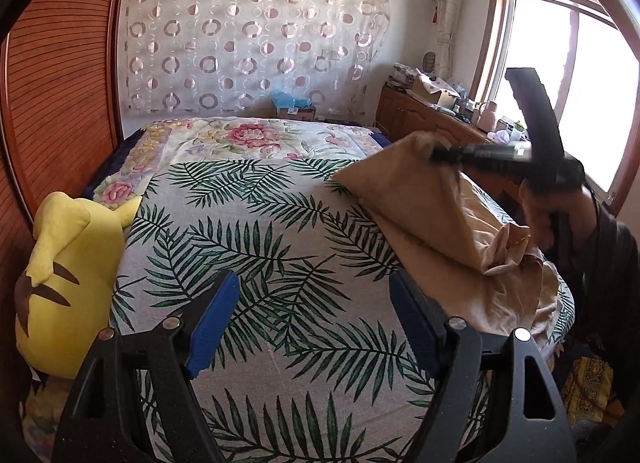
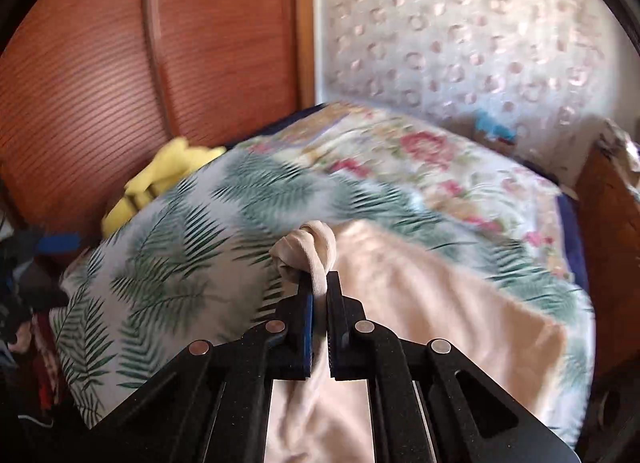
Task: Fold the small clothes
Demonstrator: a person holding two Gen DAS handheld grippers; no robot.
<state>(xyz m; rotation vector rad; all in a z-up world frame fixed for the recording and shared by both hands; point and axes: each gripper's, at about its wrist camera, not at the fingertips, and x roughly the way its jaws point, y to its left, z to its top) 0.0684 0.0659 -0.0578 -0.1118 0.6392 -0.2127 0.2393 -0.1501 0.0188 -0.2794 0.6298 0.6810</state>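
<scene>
My left tongs [image 1: 314, 323]: jaws wide apart, holding nothing, over the palm-leaf bedspread [image 1: 256, 247] at near end of bed.
My right tongs [image 2: 319, 283]: jaws nearly closed, pinching a bunched corner of the beige garment [image 2: 420, 303]; cloth knot sticks out past the tips.
Garment pos.: right side of bed, one corner lifted off the spread, rest draped down twd near right edge.
Left of bed: yellow plush toy [image 1: 68, 283] against wooden wardrobe [image 1: 60, 83].
</scene>
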